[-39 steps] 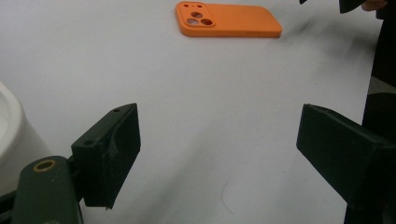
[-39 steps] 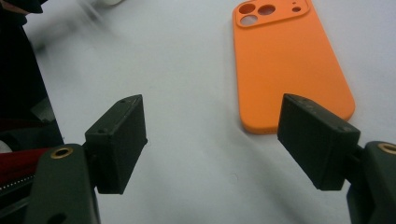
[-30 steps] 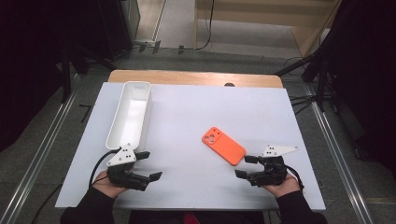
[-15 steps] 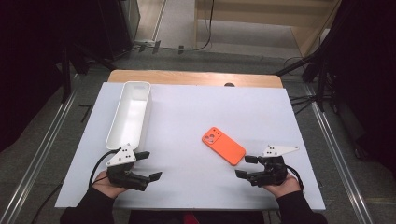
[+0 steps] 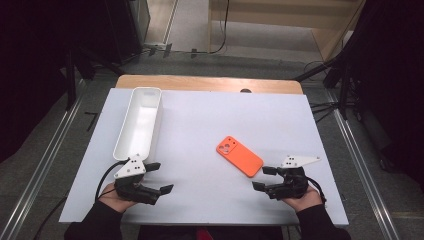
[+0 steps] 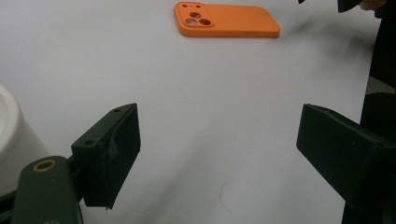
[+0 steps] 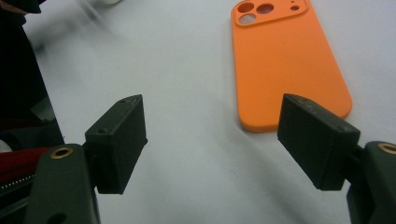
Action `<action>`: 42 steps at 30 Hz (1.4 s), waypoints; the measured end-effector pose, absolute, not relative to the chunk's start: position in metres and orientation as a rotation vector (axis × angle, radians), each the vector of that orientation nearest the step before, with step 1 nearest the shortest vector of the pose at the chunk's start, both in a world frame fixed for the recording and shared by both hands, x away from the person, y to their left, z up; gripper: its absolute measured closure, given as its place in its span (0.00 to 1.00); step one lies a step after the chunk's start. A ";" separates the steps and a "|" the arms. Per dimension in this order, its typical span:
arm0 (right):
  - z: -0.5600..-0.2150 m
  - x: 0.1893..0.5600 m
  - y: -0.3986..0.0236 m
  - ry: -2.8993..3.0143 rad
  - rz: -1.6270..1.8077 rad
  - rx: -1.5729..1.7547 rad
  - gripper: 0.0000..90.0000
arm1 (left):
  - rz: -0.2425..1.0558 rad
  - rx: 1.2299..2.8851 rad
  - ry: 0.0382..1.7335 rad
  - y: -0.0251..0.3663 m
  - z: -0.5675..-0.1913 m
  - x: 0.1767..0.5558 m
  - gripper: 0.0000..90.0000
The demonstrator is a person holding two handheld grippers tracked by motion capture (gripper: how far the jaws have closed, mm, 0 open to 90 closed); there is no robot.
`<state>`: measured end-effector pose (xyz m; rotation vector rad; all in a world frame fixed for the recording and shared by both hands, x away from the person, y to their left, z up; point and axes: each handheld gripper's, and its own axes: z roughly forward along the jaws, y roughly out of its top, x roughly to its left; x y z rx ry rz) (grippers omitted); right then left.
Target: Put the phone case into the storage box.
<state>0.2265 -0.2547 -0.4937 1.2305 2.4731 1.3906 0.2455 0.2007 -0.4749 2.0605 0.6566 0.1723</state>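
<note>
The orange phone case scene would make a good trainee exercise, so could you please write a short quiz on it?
1. True or false: the orange phone case lies inside the white tray.
2. Which gripper is nearer the case: A left, B right?
3. What do the jaws of both grippers hold?

Key: 1 false, it lies on the white table beside the tray; 2 B; 3 nothing, both stand open.

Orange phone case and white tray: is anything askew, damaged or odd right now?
Nothing stands out. The orange phone case lies flat, back up, at a slant on the table, undamaged. The white tray sits upright and empty. Both grippers rest open, apart from them.
</note>
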 end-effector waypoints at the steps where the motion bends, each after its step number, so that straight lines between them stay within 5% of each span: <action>1: -0.494 0.227 -0.255 2.472 1.390 1.227 0.25 | 0.172 2.061 0.657 0.201 -0.475 0.246 0.15; 42: -0.479 0.244 -0.264 2.391 1.341 1.243 0.19 | 0.163 2.060 0.650 0.200 -0.475 0.246 0.15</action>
